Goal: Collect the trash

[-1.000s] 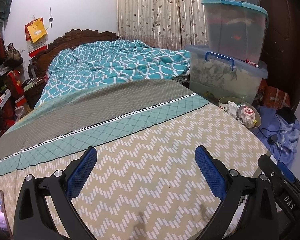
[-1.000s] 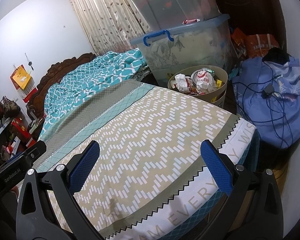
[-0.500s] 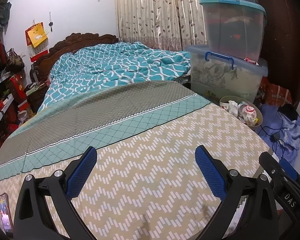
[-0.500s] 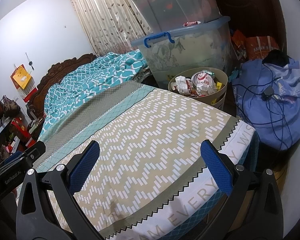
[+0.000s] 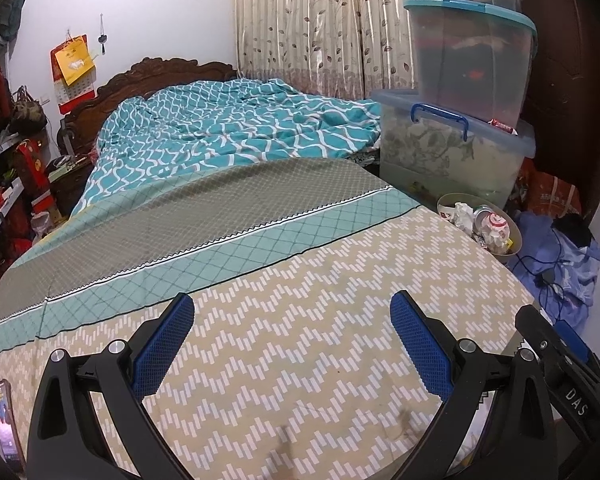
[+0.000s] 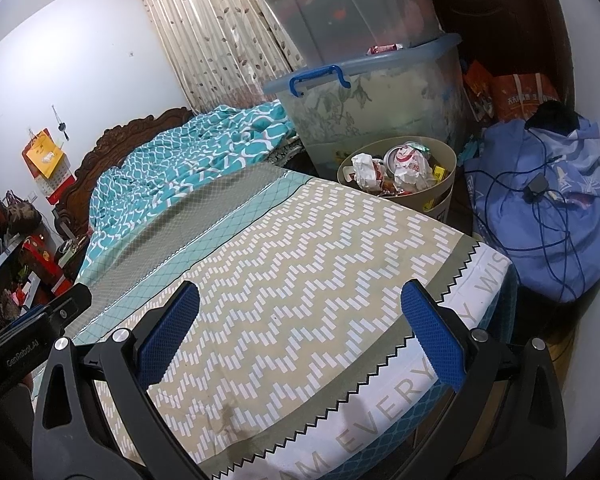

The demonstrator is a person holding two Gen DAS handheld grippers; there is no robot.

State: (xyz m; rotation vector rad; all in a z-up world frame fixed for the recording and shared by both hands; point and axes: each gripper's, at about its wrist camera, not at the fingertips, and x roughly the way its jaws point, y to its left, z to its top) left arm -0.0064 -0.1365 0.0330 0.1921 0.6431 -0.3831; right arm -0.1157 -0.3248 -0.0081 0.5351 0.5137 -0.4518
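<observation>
A round beige trash bin [image 6: 446,200] stands on the floor beside the bed's far right corner, filled with crumpled wrappers and paper [image 6: 408,166]. It also shows in the left wrist view [image 5: 510,236]. My left gripper [image 5: 296,344] is open and empty above the beige zigzag bedspread [image 5: 300,292]. My right gripper [image 6: 300,332] is open and empty above the foot of the bed [image 6: 320,248], well short of the bin. No loose trash shows on the bed.
Stacked clear storage boxes [image 6: 376,96] stand behind the bin. A blue cloth bundle with cables [image 6: 540,216] lies right of it. A teal quilt [image 5: 228,132] covers the bed's head. A phone [image 5: 4,424] lies at the bed's left edge. Shelves [image 5: 4,184] line the left wall.
Both grippers have drifted back slightly, so the bed and bin sit a little farther. Both stay open and empty.
</observation>
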